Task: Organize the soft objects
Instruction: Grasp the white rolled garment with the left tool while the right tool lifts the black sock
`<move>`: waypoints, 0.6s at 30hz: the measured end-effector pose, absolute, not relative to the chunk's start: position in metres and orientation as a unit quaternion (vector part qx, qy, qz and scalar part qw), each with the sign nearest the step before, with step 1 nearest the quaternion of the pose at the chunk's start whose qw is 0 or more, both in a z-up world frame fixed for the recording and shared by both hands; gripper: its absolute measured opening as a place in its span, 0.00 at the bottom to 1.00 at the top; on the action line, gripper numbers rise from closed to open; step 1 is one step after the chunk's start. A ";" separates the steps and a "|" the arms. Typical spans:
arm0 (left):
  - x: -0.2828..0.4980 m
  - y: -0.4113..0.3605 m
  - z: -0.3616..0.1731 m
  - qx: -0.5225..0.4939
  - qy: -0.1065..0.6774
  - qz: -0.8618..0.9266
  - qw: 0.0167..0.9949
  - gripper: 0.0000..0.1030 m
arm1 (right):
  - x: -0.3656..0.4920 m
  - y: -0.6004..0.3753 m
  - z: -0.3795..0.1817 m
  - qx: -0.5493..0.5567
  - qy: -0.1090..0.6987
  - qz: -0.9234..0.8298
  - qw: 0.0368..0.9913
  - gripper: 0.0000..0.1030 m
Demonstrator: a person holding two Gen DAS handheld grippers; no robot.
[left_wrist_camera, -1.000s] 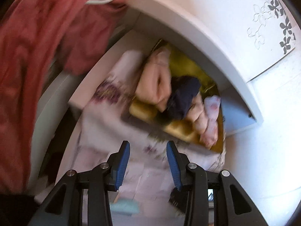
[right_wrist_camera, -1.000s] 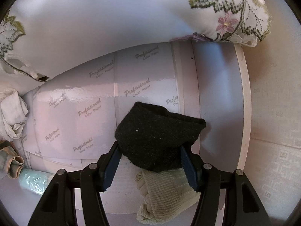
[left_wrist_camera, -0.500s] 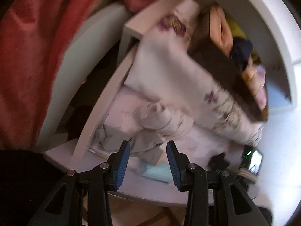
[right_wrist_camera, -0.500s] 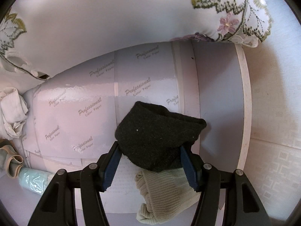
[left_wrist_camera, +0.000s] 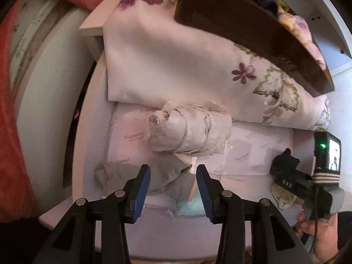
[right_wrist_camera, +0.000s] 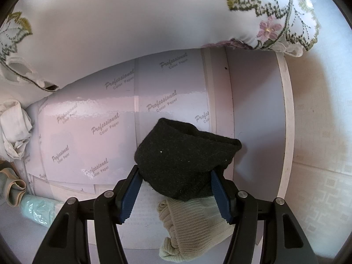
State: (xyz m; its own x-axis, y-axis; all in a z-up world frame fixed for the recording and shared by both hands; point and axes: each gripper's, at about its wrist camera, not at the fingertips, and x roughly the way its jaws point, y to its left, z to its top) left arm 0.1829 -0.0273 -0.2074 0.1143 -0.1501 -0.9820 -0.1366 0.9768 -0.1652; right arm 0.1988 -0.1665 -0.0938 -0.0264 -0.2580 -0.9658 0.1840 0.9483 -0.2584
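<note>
My left gripper (left_wrist_camera: 172, 170) points down over a crumpled grey cloth (left_wrist_camera: 164, 176) at the shelf's front; its jaws are opening and the cloth lies below them, not pinched. Just behind the cloth lies a white cloth roll (left_wrist_camera: 191, 132) tied with string. My right gripper (right_wrist_camera: 175, 172) is shut on a black sock (right_wrist_camera: 184, 158), with a blue pad pressed against each side of it. A beige ribbed sock (right_wrist_camera: 187, 222) lies beneath the black one. The left wrist view shows the right gripper (left_wrist_camera: 286, 176) with the black sock (left_wrist_camera: 286, 159) at the far right, a hand below it.
A large embroidered floral cushion (left_wrist_camera: 187, 61) fills the back of the paper-lined shelf (right_wrist_camera: 92, 118). On it rests a dark tray (left_wrist_camera: 246, 24) holding soft items. A mint packet (right_wrist_camera: 38, 211) and a tan cloth (right_wrist_camera: 13, 187) lie at the front. Red fabric (left_wrist_camera: 11, 132) hangs on the left.
The left gripper has come down from above the tray to just above the grey cloth, and its jaws stand wider. The right gripper and black sock have not moved.
</note>
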 end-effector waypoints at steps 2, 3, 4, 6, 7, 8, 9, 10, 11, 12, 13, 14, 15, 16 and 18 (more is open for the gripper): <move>0.190 -0.024 -0.214 -0.112 0.667 -0.006 0.737 0.56 | 0.198 -0.166 -0.095 -0.028 0.698 -0.157 0.698 0.61; 0.193 -0.024 -0.215 -0.110 0.664 -0.004 0.739 0.57 | 0.198 -0.165 -0.095 -0.027 0.698 -0.158 0.698 0.61; 0.196 -0.023 -0.215 -0.109 0.660 -0.006 0.743 0.59 | 0.198 -0.165 -0.096 -0.026 0.698 -0.158 0.698 0.61; 0.204 -0.024 -0.213 -0.109 0.648 -0.014 0.753 0.65 | 0.196 -0.165 -0.097 -0.026 0.698 -0.158 0.698 0.61; 0.207 -0.025 -0.213 -0.111 0.646 -0.019 0.755 0.69 | 0.196 -0.165 -0.097 -0.026 0.698 -0.158 0.698 0.61; 0.213 -0.026 -0.214 -0.111 0.645 -0.025 0.755 0.69 | 0.196 -0.165 -0.097 -0.027 0.698 -0.157 0.698 0.61; 0.219 -0.027 -0.216 -0.106 0.642 -0.026 0.759 0.71 | 0.196 -0.164 -0.098 -0.027 0.698 -0.157 0.698 0.61; 0.222 -0.028 -0.217 -0.105 0.642 -0.029 0.759 0.77 | 0.196 -0.164 -0.098 -0.027 0.698 -0.157 0.698 0.61; 0.225 -0.029 -0.220 -0.105 0.644 -0.035 0.757 0.81 | 0.196 -0.164 -0.098 -0.028 0.699 -0.157 0.697 0.61; 0.229 -0.029 -0.223 -0.105 0.646 -0.037 0.755 0.81 | 0.196 -0.163 -0.099 -0.028 0.699 -0.157 0.697 0.61; 0.230 -0.029 -0.227 -0.107 0.649 -0.040 0.752 0.80 | 0.196 -0.163 -0.099 -0.029 0.699 -0.157 0.697 0.61; 0.230 -0.030 -0.231 -0.104 0.656 -0.041 0.746 0.79 | 0.196 -0.163 -0.100 -0.030 0.699 -0.158 0.697 0.61; 0.229 -0.032 -0.234 -0.092 0.659 -0.038 0.745 0.73 | 0.197 -0.162 -0.101 -0.032 0.700 -0.157 0.696 0.61; 0.228 -0.034 -0.235 -0.086 0.659 -0.042 0.746 0.67 | 0.197 -0.162 -0.102 -0.033 0.700 -0.157 0.695 0.61; 0.223 -0.042 -0.235 -0.072 0.662 -0.067 0.743 0.59 | 0.199 -0.161 -0.104 -0.034 0.701 -0.159 0.694 0.61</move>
State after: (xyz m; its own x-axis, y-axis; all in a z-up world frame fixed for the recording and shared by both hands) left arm 0.2228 -0.0423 -0.2349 0.1141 -0.1948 -0.9742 0.0042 0.9807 -0.1956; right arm 0.1985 -0.1607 -0.1036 -0.0341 -0.2677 -0.9629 0.1732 0.9473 -0.2695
